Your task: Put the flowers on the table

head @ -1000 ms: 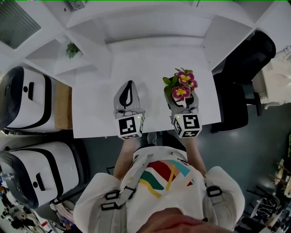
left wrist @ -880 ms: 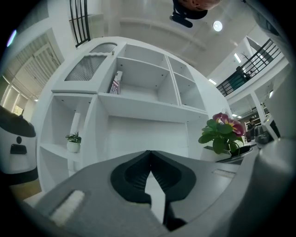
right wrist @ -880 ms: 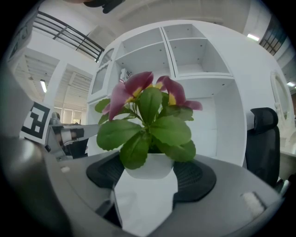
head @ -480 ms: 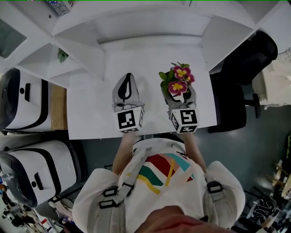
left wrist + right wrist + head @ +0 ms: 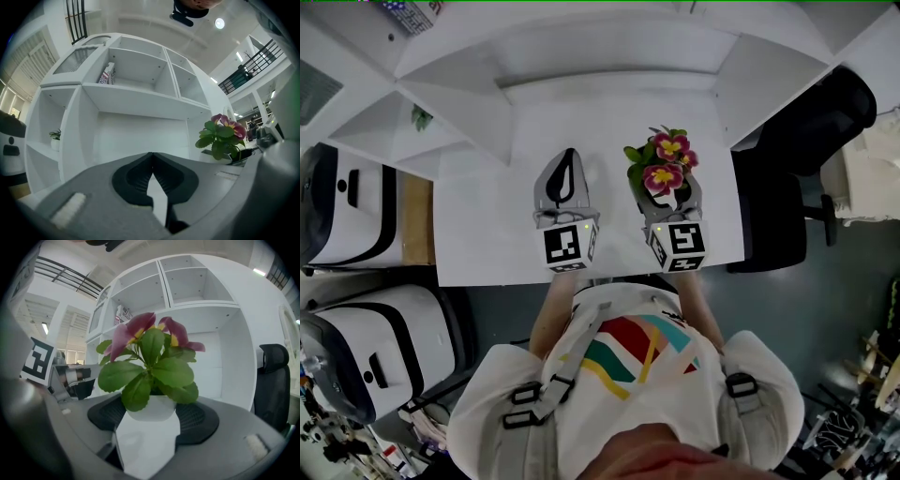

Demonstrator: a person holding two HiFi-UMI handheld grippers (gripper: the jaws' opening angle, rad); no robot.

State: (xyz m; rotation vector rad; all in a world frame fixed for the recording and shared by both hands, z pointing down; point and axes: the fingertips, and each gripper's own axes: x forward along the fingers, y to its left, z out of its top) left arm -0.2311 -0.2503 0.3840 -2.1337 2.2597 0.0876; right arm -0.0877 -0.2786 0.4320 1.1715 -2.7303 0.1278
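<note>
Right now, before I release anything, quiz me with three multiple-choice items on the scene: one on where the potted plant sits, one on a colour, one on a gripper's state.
1. Where is the small white pot of pink flowers? A on the floor; B between the right gripper's jaws; C on a shelf.
2. What colour are the flower centres? A blue; B white; C yellow.
3. How do the left gripper's jaws stand? A shut, empty; B wide open; C shut on the pot.
Answers: 1 B, the right gripper view shows both jaws against the pot. 2 C, yellow shows inside the pink petals. 3 A, the left gripper view shows the jaws meeting with nothing between.
</note>
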